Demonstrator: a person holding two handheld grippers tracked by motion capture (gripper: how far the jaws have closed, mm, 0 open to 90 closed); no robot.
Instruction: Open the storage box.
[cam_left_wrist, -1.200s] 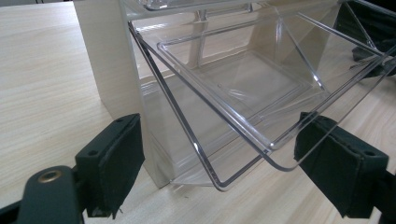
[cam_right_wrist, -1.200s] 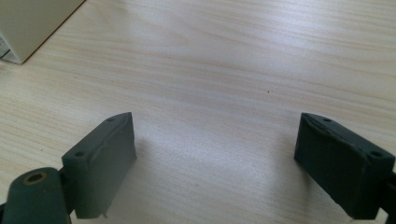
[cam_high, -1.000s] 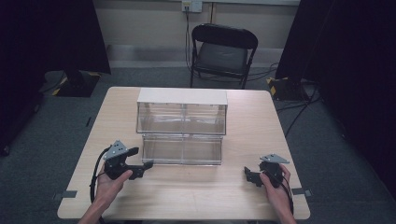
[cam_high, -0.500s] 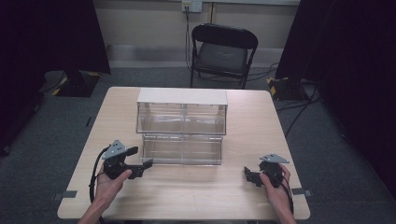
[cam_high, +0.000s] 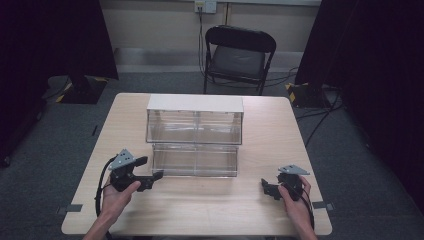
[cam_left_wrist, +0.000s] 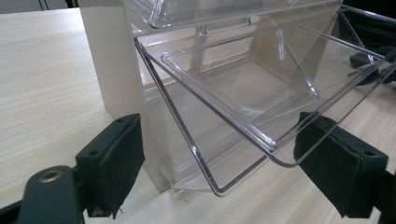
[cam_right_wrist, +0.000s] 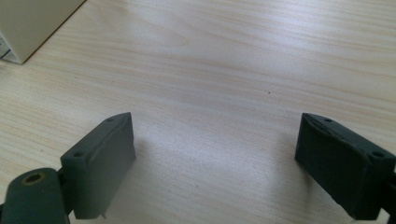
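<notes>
Left claw (cam_left_wrist: 219, 172): jaws spread wide, gripping nothing; it sits at the cabinet's near left corner, with the lip of the tilted-out drawer between the jaws but touching neither pad.
Right claw (cam_right_wrist: 219, 163): jaws wide apart and empty; it rests low over bare table (cam_right_wrist: 243, 70), well off the cabinet's near right corner, which shows at the upper left of the right gripper view.
Drawer (cam_high: 195, 160): clear plastic, bottom row, tipped forward out of the cabinet front; nothing visible inside.
Cabinet (cam_high: 195, 117): clear bins under a pale top, standing mid-table, front toward the person; upper bins look closed.
Hands: left hand (cam_high: 117, 197) and right hand (cam_high: 295, 197) each hold a claw, either side of the cabinet's front.
Chair (cam_high: 237, 55): black, folding, beyond the cabinet's far side, off the table.
Step, as a guess: the left claw seems lined up on the drawer lip; close squarely on the lip's edge, not the thin side wall, then move the drawer along its tilt; the clear plastic looks slippery, so grip gently but firmly.
Writing: no brand, label or text readable anywhere.
</notes>
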